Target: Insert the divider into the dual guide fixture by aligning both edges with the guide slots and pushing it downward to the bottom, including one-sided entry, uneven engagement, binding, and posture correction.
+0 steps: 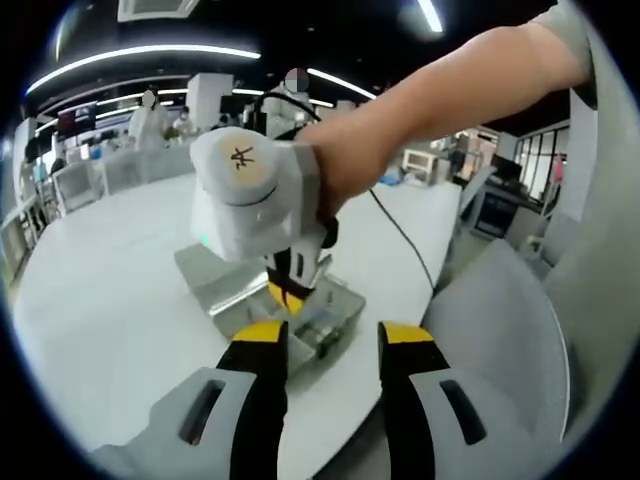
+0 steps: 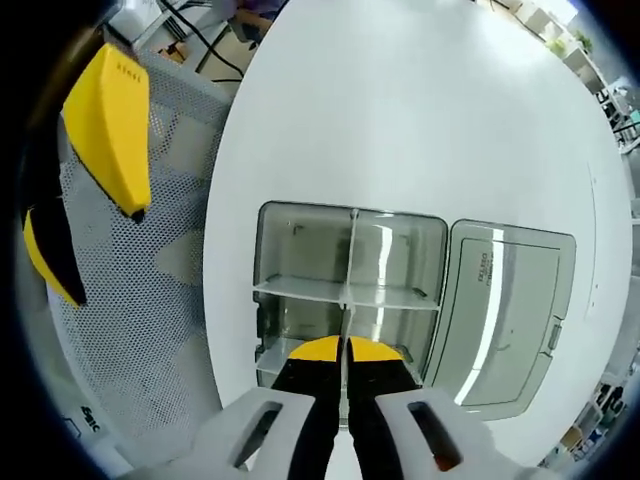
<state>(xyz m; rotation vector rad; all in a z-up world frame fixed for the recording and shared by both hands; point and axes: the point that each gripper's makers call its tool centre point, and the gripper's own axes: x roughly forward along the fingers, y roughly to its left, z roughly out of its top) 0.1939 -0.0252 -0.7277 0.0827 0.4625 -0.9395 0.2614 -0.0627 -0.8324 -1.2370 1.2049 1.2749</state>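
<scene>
Clear divider (image 2: 350, 270) pinched in right gripper (image 2: 345, 352), left gripper (image 1: 330, 345) wide, idle; tilt toward 3 o'clock, probably binds in box (image 2: 275, 225)

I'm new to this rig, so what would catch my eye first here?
In the right gripper view, the clear box on the white table, lid open beside it, with the right hand-held gripper pinching a thin clear divider standing in it. In the left gripper view, the left hand-held gripper is open, facing a person's arm.

No legible text or labels.
</scene>
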